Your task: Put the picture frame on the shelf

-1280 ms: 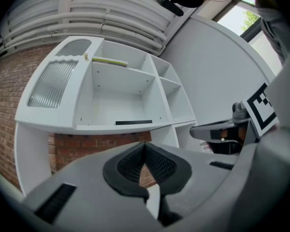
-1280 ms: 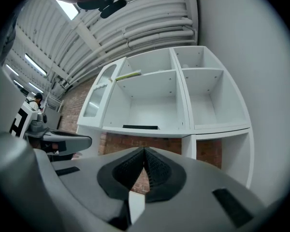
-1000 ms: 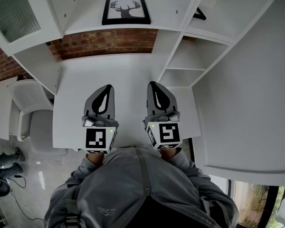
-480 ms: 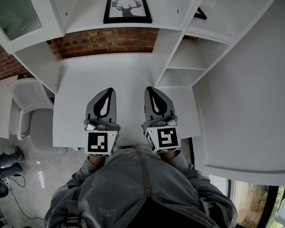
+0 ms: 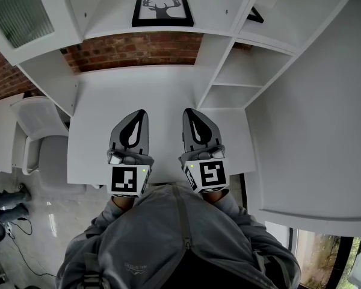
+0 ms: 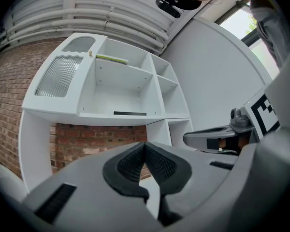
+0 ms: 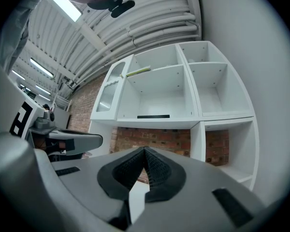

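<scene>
The black picture frame with a deer print lies flat on the shelf above the desk, far ahead of both grippers. It shows as a thin dark strip in the left gripper view and in the right gripper view. My left gripper and right gripper hover side by side over the near part of the white desk. Both are shut with nothing between their pads. Each gripper's own view shows the pads touching, on the left gripper and on the right gripper.
The white shelf unit has open compartments to the right and a ribbed-glass cabinet door to the left. A brick wall runs behind the desk. A small dark object sits on an upper right shelf. A white chair stands left of the desk.
The right gripper has shifted slightly left and forward. The left gripper has barely moved. The frame stays on the shelf and both grippers stay shut.
</scene>
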A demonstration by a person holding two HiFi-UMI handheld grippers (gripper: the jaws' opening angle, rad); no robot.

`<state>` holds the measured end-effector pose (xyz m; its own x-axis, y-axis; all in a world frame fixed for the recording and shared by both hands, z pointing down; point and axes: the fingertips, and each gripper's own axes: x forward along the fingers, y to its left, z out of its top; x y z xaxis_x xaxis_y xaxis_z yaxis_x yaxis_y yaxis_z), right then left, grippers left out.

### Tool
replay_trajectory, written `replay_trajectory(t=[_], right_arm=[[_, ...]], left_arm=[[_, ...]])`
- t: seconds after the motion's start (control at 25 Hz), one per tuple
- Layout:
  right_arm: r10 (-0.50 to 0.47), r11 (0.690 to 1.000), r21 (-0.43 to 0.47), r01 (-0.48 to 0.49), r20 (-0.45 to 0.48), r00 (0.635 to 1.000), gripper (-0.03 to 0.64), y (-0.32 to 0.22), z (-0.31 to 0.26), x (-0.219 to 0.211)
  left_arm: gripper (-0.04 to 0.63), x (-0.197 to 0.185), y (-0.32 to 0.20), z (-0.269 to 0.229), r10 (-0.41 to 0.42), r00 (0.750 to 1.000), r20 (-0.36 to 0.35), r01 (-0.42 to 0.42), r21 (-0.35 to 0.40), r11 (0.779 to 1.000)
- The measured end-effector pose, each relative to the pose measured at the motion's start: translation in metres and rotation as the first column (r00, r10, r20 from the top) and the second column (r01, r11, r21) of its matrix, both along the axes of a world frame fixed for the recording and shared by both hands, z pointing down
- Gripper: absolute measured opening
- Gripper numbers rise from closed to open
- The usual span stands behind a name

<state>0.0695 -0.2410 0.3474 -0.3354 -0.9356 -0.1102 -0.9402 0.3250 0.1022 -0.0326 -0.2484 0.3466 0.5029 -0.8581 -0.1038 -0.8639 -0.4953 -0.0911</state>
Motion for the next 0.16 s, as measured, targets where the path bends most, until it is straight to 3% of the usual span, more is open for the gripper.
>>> replay_trajectory(t=[0.16], right_arm=[[-0.006,1.0,0.005,0.006,0.006,1.0,0.026,-0.0019,-0.0006,-0.0014]], left_arm=[[0.008,-0.0002,-0.0015,0.0032,-0.003,1.0,-0.001,0.003,-0.007,1.0]])
